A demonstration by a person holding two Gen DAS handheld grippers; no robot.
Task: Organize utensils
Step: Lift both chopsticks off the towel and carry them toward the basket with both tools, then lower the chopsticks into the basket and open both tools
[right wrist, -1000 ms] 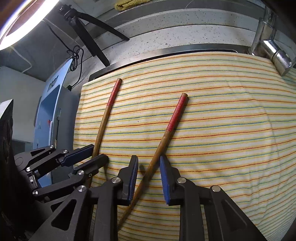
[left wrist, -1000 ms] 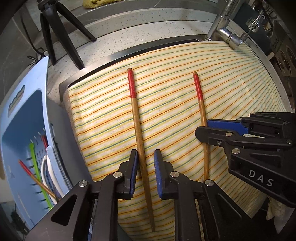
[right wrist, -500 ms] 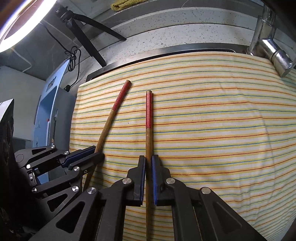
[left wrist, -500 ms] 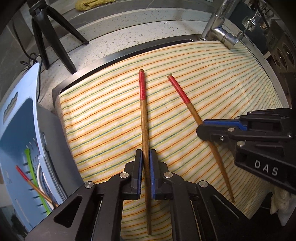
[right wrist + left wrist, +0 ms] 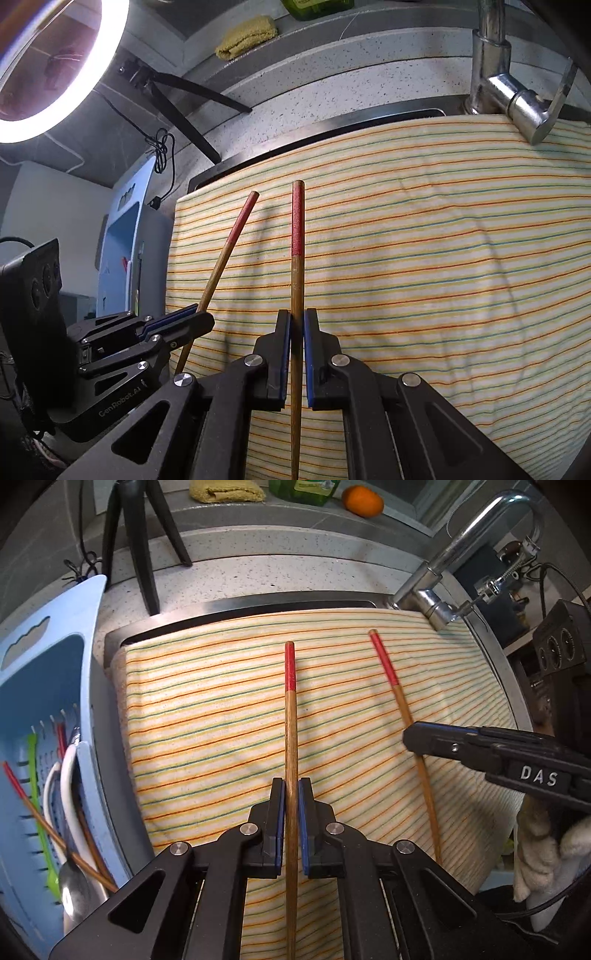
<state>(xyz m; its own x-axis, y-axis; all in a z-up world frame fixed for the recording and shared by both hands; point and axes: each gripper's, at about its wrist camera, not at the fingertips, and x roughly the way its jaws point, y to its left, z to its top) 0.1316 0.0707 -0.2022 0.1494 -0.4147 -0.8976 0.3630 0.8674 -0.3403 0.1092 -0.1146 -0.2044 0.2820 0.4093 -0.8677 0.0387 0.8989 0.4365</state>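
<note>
Two wooden chopsticks with red tops are held over a striped cloth [image 5: 207, 716]. My left gripper [image 5: 291, 786] is shut on one chopstick [image 5: 290, 716], which points straight away from the camera. In the left wrist view the other chopstick [image 5: 402, 716] slants at the right, pinched by my right gripper [image 5: 413, 738]. The right wrist view shows my right gripper [image 5: 297, 317] shut on its chopstick [image 5: 297, 258], with the left gripper [image 5: 199, 321] holding the other chopstick [image 5: 229, 247] at the left.
A light blue drainer basket [image 5: 40, 716] at the left holds a green utensil, white utensils, a spoon and another red-tipped chopstick. A chrome tap [image 5: 439, 579] stands at the back right. A black tripod [image 5: 136, 535], a yellow rag and an orange sit behind the sink.
Both grippers closed on the chopsticks that lay on the cloth between their jaws and lifted them; each chopstick now lines up with its gripper. The view has drawn back from the cloth.
</note>
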